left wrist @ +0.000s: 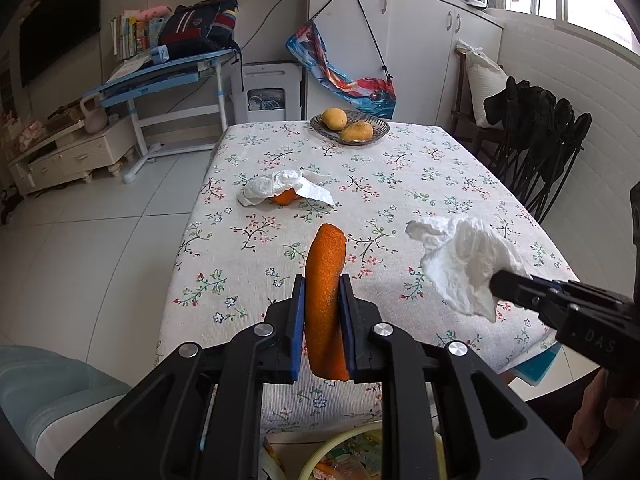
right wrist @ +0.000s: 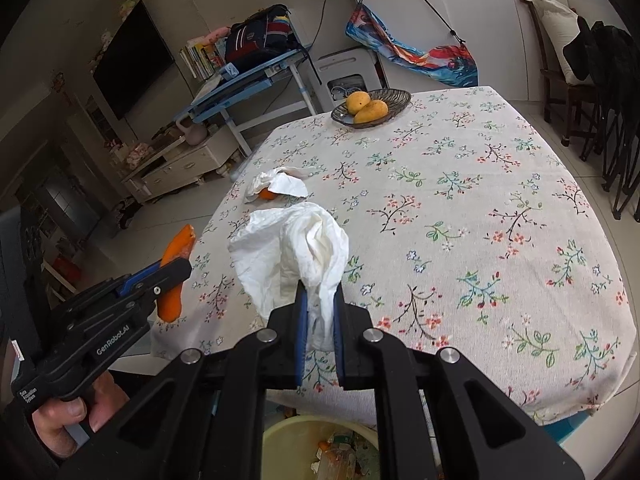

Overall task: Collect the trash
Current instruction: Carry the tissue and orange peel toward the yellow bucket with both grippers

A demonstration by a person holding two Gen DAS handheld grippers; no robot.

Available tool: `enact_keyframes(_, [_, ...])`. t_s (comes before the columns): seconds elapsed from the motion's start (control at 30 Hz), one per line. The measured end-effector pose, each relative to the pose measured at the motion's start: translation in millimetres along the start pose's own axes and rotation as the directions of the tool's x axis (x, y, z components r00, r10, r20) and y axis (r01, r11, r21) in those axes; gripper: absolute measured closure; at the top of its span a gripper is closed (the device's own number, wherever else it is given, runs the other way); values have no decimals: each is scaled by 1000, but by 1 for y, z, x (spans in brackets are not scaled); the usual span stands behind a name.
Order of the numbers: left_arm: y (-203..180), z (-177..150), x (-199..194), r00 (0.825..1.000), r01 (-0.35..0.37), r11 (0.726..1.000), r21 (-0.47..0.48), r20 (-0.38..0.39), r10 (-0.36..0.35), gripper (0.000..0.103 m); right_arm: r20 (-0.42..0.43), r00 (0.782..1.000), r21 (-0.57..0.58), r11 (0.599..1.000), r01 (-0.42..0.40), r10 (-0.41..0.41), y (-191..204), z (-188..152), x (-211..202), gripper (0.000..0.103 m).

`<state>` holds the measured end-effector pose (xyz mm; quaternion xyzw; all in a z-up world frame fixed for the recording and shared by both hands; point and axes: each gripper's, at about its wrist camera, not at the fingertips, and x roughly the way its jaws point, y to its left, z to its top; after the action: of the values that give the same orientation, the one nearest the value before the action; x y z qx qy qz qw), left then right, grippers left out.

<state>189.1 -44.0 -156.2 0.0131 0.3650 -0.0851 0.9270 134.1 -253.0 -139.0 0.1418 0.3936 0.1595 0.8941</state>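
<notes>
My left gripper (left wrist: 322,286) is shut on a long strip of orange peel (left wrist: 326,280), held upright above the near edge of the table. From the right wrist view the same peel (right wrist: 176,264) shows at the left in that gripper (right wrist: 170,270). My right gripper (right wrist: 320,292) is shut on a crumpled white tissue (right wrist: 292,252), which hangs at the right of the left wrist view as a tissue (left wrist: 464,260) in the right gripper (left wrist: 496,280). Another tissue (left wrist: 286,186) lies on the tablecloth over an orange scrap (left wrist: 285,197). A pale bin (right wrist: 320,448) holding trash sits below both grippers.
The table (right wrist: 480,200) wears a floral cloth. A glass dish (left wrist: 350,126) with two mangoes stands at its far edge. Folded black chairs (left wrist: 540,148) lean by the right wall. A blue desk (left wrist: 160,76) and a white cabinet (left wrist: 400,40) stand behind the table.
</notes>
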Motion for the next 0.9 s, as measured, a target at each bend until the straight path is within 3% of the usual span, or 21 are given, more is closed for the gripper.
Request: enact_keyframes(0.9, [4, -34, -34, 1000, 5, 1000, -20, 13, -5, 87, -95, 995, -74, 997, -35, 28, 32, -72, -35, 89])
